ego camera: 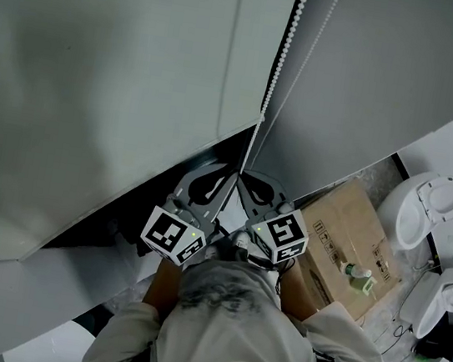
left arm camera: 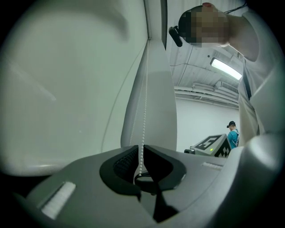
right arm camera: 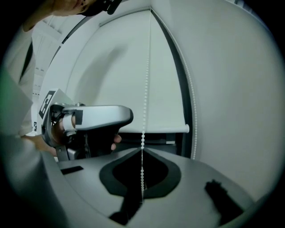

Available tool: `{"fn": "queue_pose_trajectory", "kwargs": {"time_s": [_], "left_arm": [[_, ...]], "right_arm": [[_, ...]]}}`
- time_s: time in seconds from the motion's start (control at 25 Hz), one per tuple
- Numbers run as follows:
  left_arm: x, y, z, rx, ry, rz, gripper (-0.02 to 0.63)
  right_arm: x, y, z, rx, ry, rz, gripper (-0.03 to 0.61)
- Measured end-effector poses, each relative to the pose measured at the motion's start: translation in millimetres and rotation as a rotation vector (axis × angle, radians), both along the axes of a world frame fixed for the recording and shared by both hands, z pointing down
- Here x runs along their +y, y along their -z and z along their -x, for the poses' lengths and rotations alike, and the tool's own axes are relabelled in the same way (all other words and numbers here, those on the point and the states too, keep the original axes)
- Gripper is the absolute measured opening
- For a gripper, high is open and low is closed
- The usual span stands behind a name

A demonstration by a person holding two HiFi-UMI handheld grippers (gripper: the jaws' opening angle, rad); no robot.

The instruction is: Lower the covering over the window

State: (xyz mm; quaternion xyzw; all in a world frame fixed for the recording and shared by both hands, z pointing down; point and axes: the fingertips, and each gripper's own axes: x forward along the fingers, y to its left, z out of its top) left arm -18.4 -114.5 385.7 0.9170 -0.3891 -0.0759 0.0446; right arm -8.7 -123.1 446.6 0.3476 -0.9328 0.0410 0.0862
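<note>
A white roller blind [ego camera: 116, 75] hangs over the window, with a dark strip of window showing below its bottom rail [right arm camera: 151, 129]. A white bead chain [ego camera: 284, 50] runs down beside it. In the head view my left gripper [ego camera: 229, 172] and right gripper [ego camera: 245, 177] meet tip to tip at the chain. The left gripper [left arm camera: 141, 150] is shut on a strand of the bead chain [left arm camera: 144, 111]. The right gripper [right arm camera: 142, 150] is shut on the bead chain [right arm camera: 146, 89] too, and a second strand [right arm camera: 192, 111] hangs free to its right.
A cardboard box [ego camera: 343, 244] with a small bottle [ego camera: 356, 273] on it stands to the right. White ceramic fixtures [ego camera: 425, 206] lie beyond it. A person in a blue top [left arm camera: 232, 133] stands far off. The wall panel [ego camera: 376, 80] is right of the chain.
</note>
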Motion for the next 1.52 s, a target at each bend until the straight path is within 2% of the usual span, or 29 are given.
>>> {"fn": "queue_pose_trajectory", "kwargs": {"time_s": [0.4,0.44,0.48,0.52,0.68,0.8,0.88,0.96,1.0,1.16,1.52], "left_arm": [[2.3,-5.4,7.9,0.010,0.004,0.007,0.043],[2.7,-5.8,8.4,0.010,0.005,0.008,0.043],[3.0,-6.0,8.8,0.010,0.006,0.009,0.043],[3.3,-6.1,9.2,0.011,0.007,0.011,0.043],[4.5,-7.1,10.6,0.014,0.007,0.012,0.043],[5.7,-5.3,11.6,0.022,0.005,0.004,0.043],[7.2,-0.3,12.9,0.037,0.002,-0.014,0.037],[8.8,4.6,15.7,0.054,-0.002,-0.029,0.012],[9.3,5.7,17.0,0.058,-0.002,-0.032,0.003],[9.7,5.0,16.7,0.054,-0.007,-0.034,0.003],[14.0,-11.9,15.7,0.013,-0.020,-0.027,0.003]], "right_arm": [[-3.0,1.6,0.3,0.028,-0.020,-0.043,0.021],[-2.8,1.0,-0.5,0.030,-0.020,-0.041,0.045],[-2.4,0.0,-1.7,0.033,-0.022,-0.037,0.097],[-1.9,-0.9,-3.3,0.036,-0.025,-0.032,0.112],[-0.1,1.6,-14.3,0.038,-0.049,-0.033,0.127],[3.3,13.6,-26.5,0.003,-0.067,-0.057,0.130],[9.3,31.3,-30.9,-0.044,-0.057,-0.095,0.127],[16.1,50.9,-30.5,-0.083,-0.041,-0.137,0.046],[19.0,58.3,-29.8,-0.097,-0.034,-0.154,0.024],[23.6,67.5,-28.7,-0.114,-0.006,-0.169,0.017],[25.3,55.7,-23.0,-0.129,0.024,-0.111,0.015]]}}
